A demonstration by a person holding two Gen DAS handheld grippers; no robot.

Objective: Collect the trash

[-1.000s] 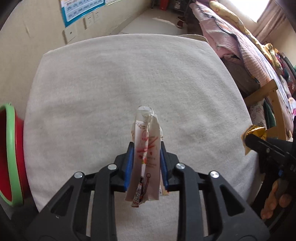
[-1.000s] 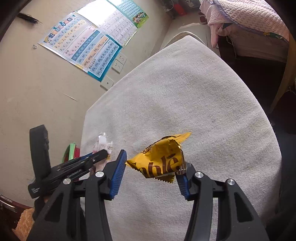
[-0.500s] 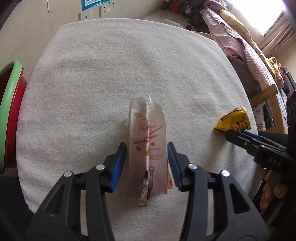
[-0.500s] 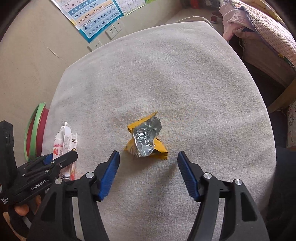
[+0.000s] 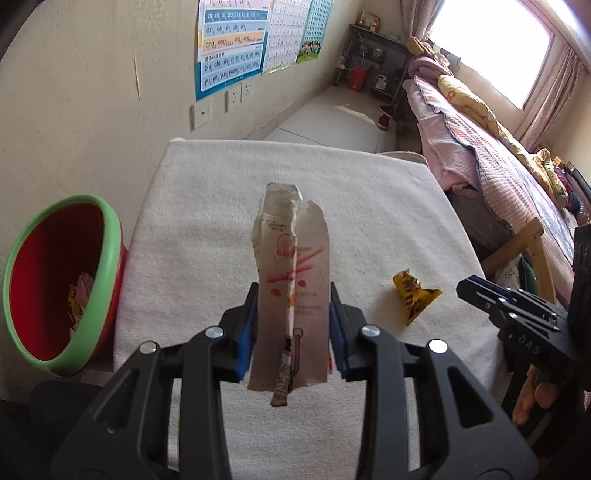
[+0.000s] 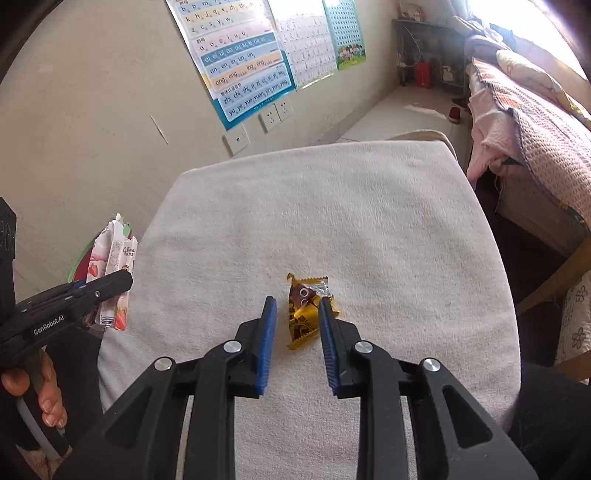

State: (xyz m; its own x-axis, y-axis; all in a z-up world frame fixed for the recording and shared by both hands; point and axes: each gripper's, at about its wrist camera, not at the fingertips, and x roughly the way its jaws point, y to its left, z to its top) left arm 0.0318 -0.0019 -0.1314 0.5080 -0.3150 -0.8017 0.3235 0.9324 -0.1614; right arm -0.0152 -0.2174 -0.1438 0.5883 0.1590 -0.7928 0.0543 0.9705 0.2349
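Home bedroom: quilted bed (image 5: 517, 155), phonics wall posters (image 6: 240, 62).

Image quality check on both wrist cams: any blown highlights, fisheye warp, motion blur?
Left wrist: bright window at top right is blown out, straight cream-cloth table edge bows, dark vignette in the corners, tall white-and-pink snack wrapper sharp. Right wrist: same window glare at top right, letter posters on the wall lean and curve, crumpled yellow foil wrapper slightly soft.

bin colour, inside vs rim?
The bin is red inside with a green rim; clearest in the left wrist view.
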